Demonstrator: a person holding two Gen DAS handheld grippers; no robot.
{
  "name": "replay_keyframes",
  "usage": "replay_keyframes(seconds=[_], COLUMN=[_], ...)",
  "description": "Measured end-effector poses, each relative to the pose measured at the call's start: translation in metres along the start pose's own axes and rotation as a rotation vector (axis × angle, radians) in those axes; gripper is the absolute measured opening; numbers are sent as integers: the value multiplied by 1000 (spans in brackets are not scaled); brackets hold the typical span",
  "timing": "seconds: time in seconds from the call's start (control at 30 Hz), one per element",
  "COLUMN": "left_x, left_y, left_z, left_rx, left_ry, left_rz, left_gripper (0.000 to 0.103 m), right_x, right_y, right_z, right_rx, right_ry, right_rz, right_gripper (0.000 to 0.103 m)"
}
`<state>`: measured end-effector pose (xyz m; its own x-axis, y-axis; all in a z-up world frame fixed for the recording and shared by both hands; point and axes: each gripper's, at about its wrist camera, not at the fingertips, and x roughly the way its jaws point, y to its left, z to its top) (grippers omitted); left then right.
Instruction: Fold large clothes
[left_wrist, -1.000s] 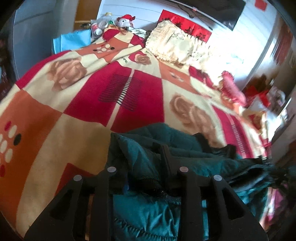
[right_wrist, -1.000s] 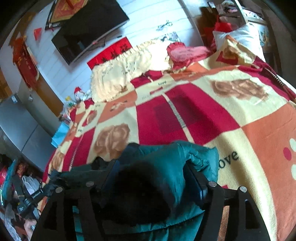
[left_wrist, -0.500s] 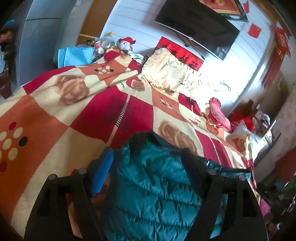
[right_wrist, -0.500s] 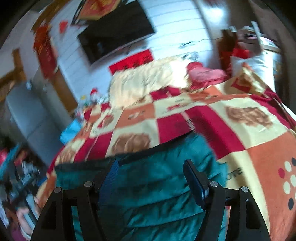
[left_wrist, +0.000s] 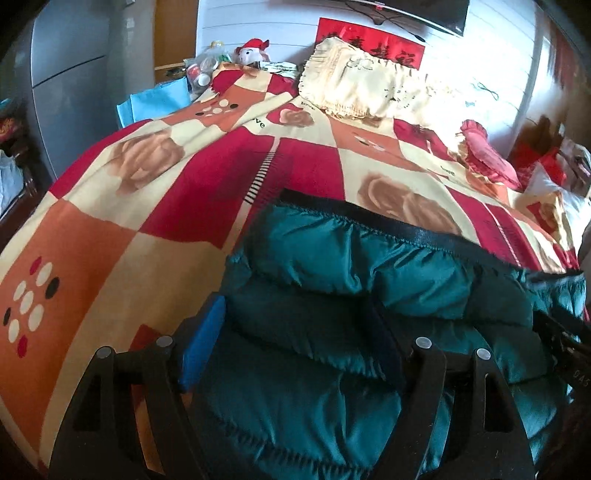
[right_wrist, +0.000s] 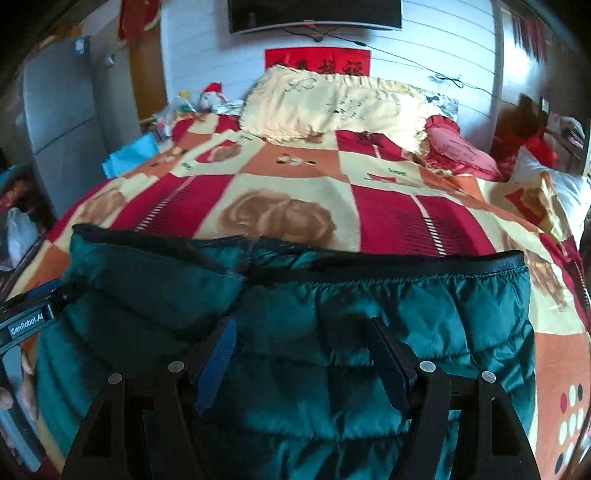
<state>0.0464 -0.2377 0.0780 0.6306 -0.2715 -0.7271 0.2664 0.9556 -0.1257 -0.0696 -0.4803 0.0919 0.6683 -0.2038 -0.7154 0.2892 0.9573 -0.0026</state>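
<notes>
A teal quilted puffer jacket (left_wrist: 406, 266) lies spread on the bed, its black-trimmed hem (right_wrist: 424, 264) towards the pillows. My left gripper (left_wrist: 291, 343) hovers open over the jacket's left part, with padding bulging up between its fingers (left_wrist: 201, 343). My right gripper (right_wrist: 303, 360) is open too, low over the jacket (right_wrist: 406, 314) near its middle, and its pads (right_wrist: 218, 354) do not press the cloth. In the right wrist view the left gripper's body (right_wrist: 33, 317) shows at the jacket's left edge, held by a hand (right_wrist: 14, 387).
A red, orange and cream patchwork blanket (left_wrist: 110, 258) covers the bed. At the head lie a cream fringed cover (right_wrist: 332, 99) and a red cushion (right_wrist: 454, 147). A grey cabinet (left_wrist: 66, 74), a blue sheet (left_wrist: 155, 103) and small clutter stand at the left. A television (right_wrist: 314, 14) hangs on the wall.
The left gripper, shut on a bunched fold a second ago, has let go and opened. The jacket now lies spread flat. The right wrist view has rolled level and shifted sideways.
</notes>
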Motion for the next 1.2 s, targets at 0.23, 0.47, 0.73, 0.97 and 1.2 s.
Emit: replay_keyframes(seconds=[0.23,0.47,0.73,0.97,1.2], left_x=[30,34,0,18,49], left_y=[-4,6,5,0,0], left_z=[13,15,24,38,35], left_rx=[-3,-44,-12,26,41], left_ry=[42,80,-23,1,84], left_rz=[9,-32,-7,59,83], left_gripper=[85,89,89,89,89], right_x=[44,46,-11,-14,29], right_y=[-35,-26,-51,-94,-131], right_z=[-1,-3,5,19,-2], right_rx=[172,137,137,184,250], right_ry=[107,121,13,1,130], right_rz=[14,-21,-18,-132,-174], right_gripper=[70,71,71,71,72])
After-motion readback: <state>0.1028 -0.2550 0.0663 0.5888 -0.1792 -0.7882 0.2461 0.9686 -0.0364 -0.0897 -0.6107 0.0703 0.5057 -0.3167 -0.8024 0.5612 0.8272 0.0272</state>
